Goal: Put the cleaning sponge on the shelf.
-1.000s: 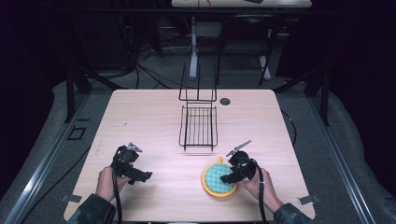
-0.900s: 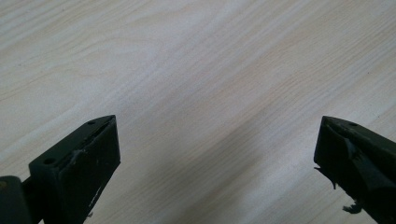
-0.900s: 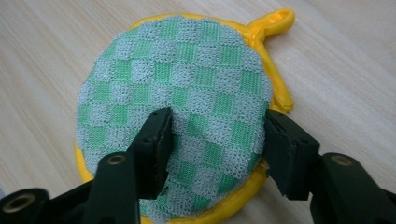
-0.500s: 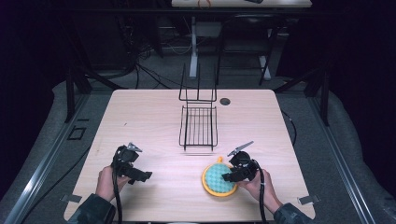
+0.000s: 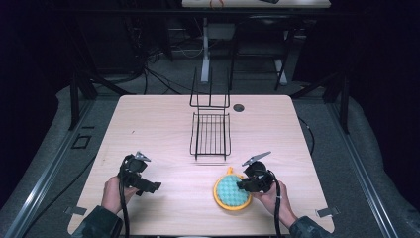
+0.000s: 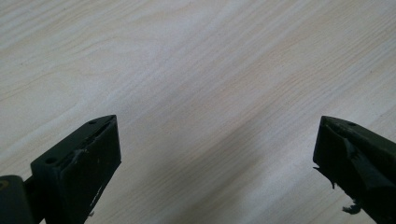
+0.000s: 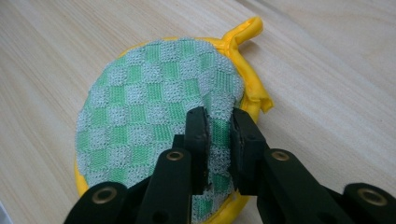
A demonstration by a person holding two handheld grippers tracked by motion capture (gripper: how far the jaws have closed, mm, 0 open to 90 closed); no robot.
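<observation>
Nothing has moved much since the earlier frames. Right hand-held gripper (image 7: 219, 135) stays clamped on a fold of the green-checked potholder (image 7: 154, 126), which lies on the table (image 5: 163, 124) near right. Left hand-held gripper (image 5: 143, 184) hovers near left, jaws wide apart. Wire rack (image 5: 211, 134) stands farther away.
</observation>
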